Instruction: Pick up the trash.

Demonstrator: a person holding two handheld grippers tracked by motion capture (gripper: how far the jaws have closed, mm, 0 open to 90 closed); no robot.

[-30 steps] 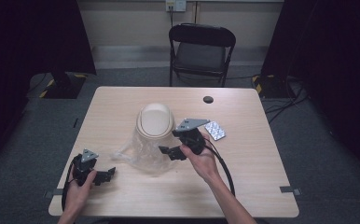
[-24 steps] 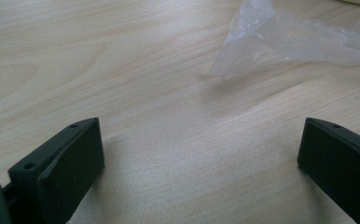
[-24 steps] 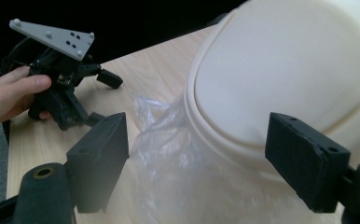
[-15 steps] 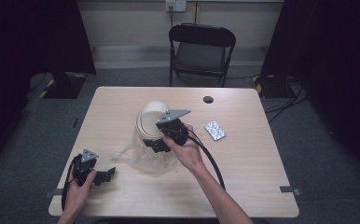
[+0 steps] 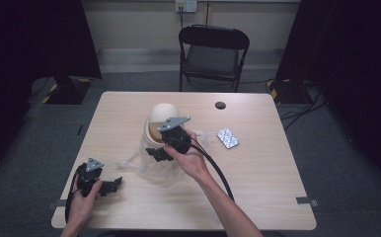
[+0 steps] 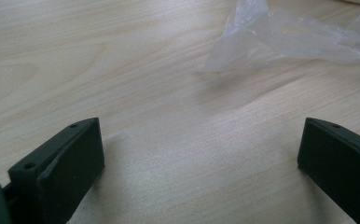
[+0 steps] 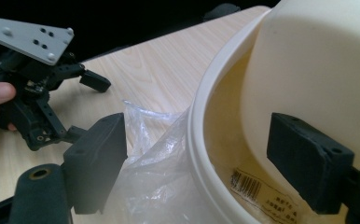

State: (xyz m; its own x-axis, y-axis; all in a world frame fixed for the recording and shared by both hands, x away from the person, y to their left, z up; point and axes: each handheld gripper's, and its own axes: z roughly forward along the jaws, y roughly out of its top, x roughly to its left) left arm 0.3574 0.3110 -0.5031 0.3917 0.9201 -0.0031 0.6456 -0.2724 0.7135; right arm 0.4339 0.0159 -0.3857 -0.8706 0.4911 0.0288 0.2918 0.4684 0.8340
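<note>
A cream bin (image 5: 160,118) with a domed lid stands mid-table, with a crumpled clear plastic bag (image 5: 154,170) spread in front of it. My right gripper (image 5: 158,154) hovers at the bin's near side over the bag. In the right gripper view its jaws (image 7: 199,140) have just been opening and straddle the bin's rim (image 7: 206,84) without pressing on it, one jaw over the bag (image 7: 159,186), the other by the inner wall. My left gripper (image 5: 112,186) rests at the table's front left, open and holding nothing (image 6: 199,149), the bag's corner (image 6: 280,37) beyond it.
A silver blister pack (image 5: 227,138) lies to the right of the bin. A small black disc (image 5: 220,105) sits near the table's far edge. A black folding chair (image 5: 213,49) stands behind the table. The left gripper (image 7: 87,107) appears at the left of the right gripper view.
My right gripper has moved left, from beside the blister pack to the bin's front over the bag. The left gripper has stayed where it was.
</note>
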